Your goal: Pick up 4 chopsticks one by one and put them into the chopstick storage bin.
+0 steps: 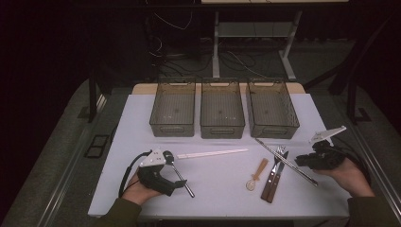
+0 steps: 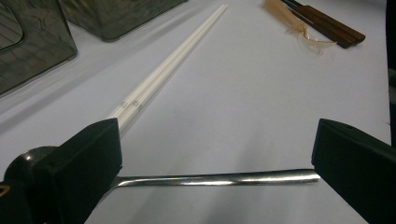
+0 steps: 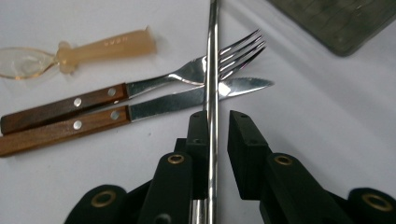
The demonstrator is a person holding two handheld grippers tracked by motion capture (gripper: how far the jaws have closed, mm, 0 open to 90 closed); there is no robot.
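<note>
Steel chopsticks (image 3: pixel 212 70), thin, stiff and slippery, are lying at four o'clock on the table (image 1: pixel 217 198) across fork (image 3: pixel 219 60) and knife (image 3: pixel 205 95); the right gripper (image 3: pixel 215 126), nearly closed, is straddling them near one end without visibly pinching, and a firmer grip nearer mid-length seems wise.

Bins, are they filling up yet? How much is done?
Nothing is sorted: all three bins are empty. In hand: the right gripper has its jaws around the metal chopsticks, not quite clamped; the left gripper stands open over the steel spoon. Left: those, plus white chopsticks, fork, knife and plastic spoon.
</note>
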